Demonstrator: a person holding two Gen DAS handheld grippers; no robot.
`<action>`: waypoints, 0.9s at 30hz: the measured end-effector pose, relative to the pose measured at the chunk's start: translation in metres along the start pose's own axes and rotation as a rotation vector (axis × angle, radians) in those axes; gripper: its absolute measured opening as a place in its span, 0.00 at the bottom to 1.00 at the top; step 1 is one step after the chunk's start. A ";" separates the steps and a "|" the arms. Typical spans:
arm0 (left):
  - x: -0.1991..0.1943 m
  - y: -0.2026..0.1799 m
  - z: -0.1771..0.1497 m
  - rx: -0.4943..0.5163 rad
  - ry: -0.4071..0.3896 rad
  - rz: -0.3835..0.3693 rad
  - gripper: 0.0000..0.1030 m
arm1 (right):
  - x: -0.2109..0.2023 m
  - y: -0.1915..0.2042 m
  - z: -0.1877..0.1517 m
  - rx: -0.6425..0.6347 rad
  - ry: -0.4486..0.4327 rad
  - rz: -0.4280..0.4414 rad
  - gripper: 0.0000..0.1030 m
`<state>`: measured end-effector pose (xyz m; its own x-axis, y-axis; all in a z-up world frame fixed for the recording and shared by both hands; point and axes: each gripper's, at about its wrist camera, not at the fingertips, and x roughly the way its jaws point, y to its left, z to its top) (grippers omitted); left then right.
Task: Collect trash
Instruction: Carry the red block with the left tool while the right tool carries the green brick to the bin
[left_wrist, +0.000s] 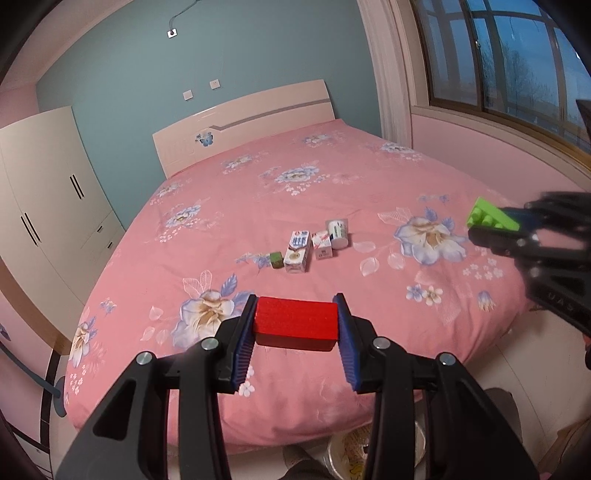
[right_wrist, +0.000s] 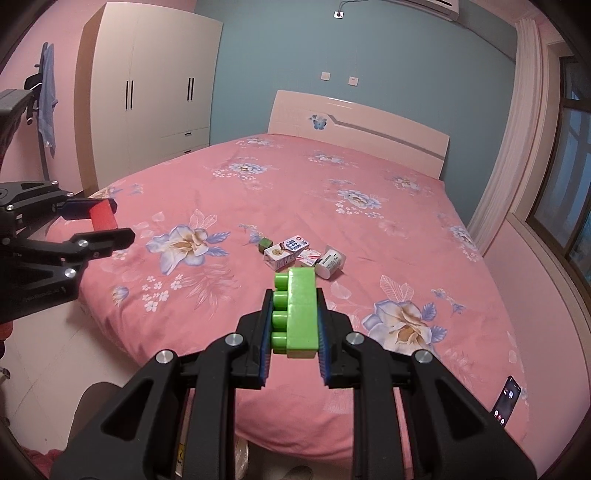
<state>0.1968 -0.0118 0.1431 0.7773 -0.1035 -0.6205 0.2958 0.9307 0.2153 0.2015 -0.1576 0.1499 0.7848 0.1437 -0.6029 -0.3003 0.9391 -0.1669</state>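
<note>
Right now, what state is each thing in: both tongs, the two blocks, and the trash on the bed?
Left tongs: shut on the red block, held above the bed.
Red block: clamped, off the bed.
Right tongs: shut on the green brick.
Green brick: clamped, studs facing left.
Milk carton: lying on its side on the bed.
Small carton: lying flat.
Cup: tipped over.
Green cube: resting on the bed.

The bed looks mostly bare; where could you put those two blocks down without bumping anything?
Free: the pink bedspread between the headboard and the small clutter, and the near stretch by the foot edge. Crowded: the middle, where a green cube, two cartons and a tipped cup huddle. A phone takes the near right corner.
</note>
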 end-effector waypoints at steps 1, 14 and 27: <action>-0.001 -0.002 -0.004 0.005 0.005 0.000 0.41 | -0.003 0.002 -0.003 -0.002 0.000 0.003 0.21; 0.014 -0.024 -0.052 0.035 0.094 -0.016 0.41 | 0.005 0.026 -0.052 -0.006 0.067 0.065 0.21; 0.073 -0.045 -0.118 0.029 0.264 -0.083 0.41 | 0.057 0.043 -0.119 0.011 0.220 0.121 0.21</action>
<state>0.1743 -0.0198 -0.0007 0.5792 -0.0799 -0.8112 0.3709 0.9121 0.1750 0.1690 -0.1458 0.0153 0.6060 0.1850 -0.7736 -0.3778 0.9228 -0.0752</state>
